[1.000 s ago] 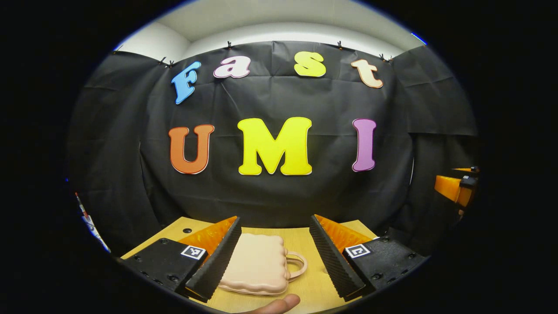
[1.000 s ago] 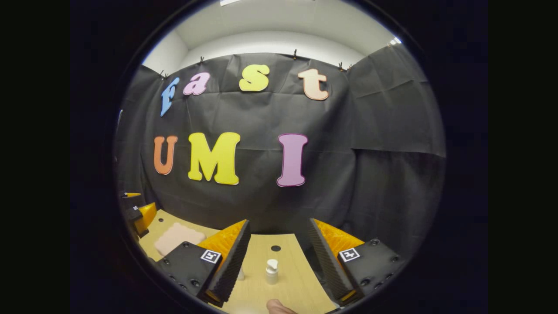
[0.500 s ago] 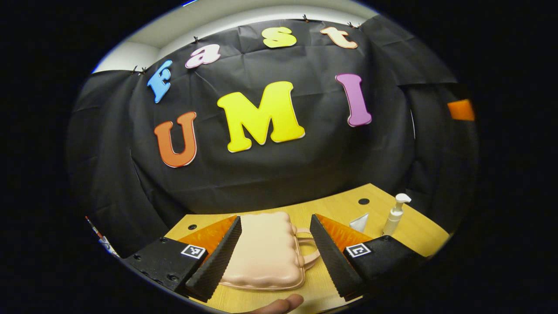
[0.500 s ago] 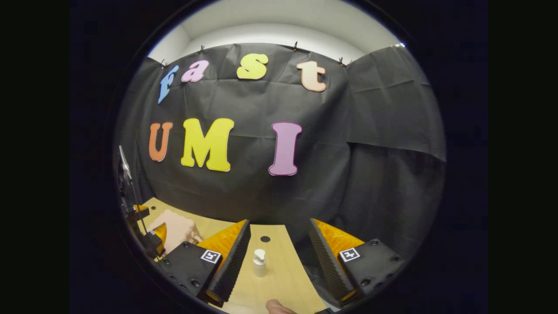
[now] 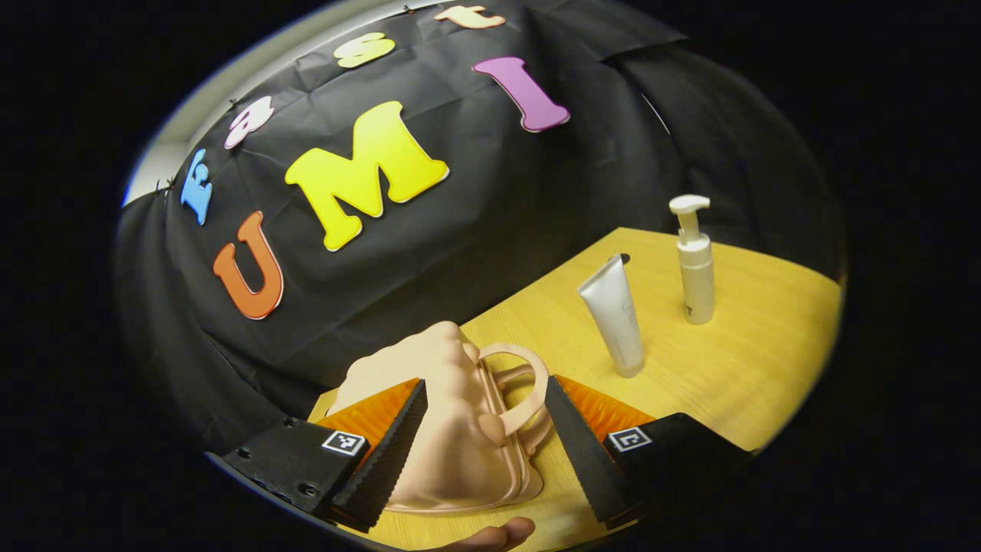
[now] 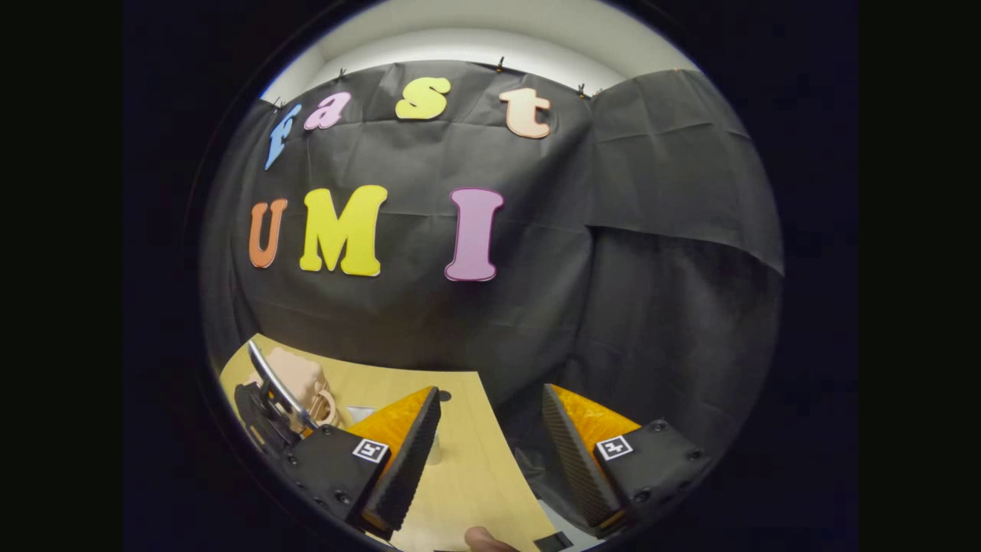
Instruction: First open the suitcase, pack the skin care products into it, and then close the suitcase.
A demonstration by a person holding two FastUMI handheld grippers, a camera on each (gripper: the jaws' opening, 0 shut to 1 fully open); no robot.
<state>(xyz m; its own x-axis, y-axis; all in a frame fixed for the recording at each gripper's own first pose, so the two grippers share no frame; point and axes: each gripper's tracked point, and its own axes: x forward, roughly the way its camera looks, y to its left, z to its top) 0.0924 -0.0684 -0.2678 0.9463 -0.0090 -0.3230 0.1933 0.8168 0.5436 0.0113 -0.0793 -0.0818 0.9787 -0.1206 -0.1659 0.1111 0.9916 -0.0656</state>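
Spreading its jaws wide, your left gripper [image 5: 484, 445] straddles the closed pink suitcase [image 5: 452, 429] on the wooden table [image 5: 751, 360], fingers apart from its sides. Beyond stand a white tube [image 5: 613, 314] and a pump bottle [image 5: 694, 261]. Your right gripper [image 6: 489, 452] hangs with jaws spread, holding nothing.

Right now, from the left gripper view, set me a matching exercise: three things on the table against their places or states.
Things:
1. suitcase
2. tube
3. pump bottle

Places or states:
A. standing farthest right, nozzle on top
B. lying shut between the open fingers of the left gripper
C. standing cap down, between the other two

Pairs: 1-B, 2-C, 3-A
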